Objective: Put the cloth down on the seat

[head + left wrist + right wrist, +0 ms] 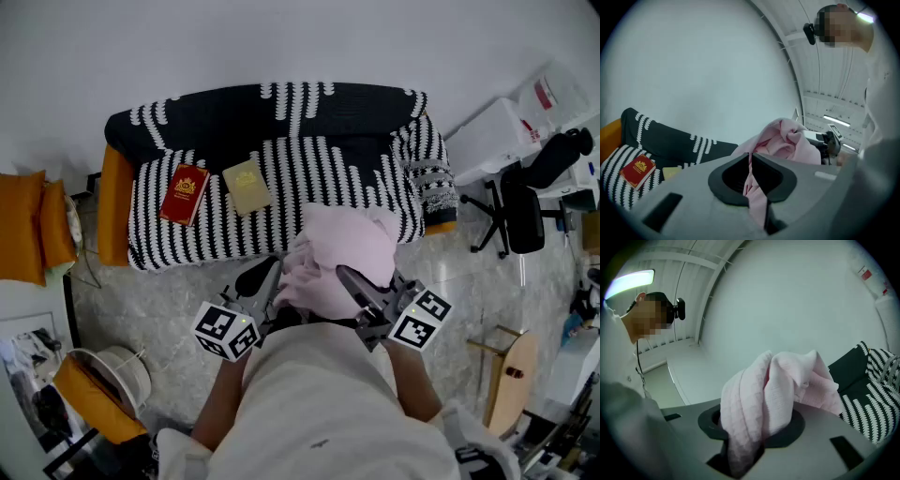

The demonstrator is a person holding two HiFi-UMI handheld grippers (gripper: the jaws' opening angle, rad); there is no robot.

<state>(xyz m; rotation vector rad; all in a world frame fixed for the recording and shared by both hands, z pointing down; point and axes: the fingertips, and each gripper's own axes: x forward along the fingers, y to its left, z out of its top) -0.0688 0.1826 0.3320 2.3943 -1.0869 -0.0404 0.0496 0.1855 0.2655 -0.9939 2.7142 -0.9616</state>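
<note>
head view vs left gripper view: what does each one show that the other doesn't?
Head view only: the black office chair, the orange cushions and the marble floor. Left gripper view only: a close look at the left gripper, its jaws shut on a fold of the pink cloth, plus the ceiling light and the camera on the person's head. Both: the pink cloth, the striped sofa and the red book.

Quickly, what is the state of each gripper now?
Left gripper: closed on the soft pink woven cloth.
Right gripper: closed on the same pink cloth.
</note>
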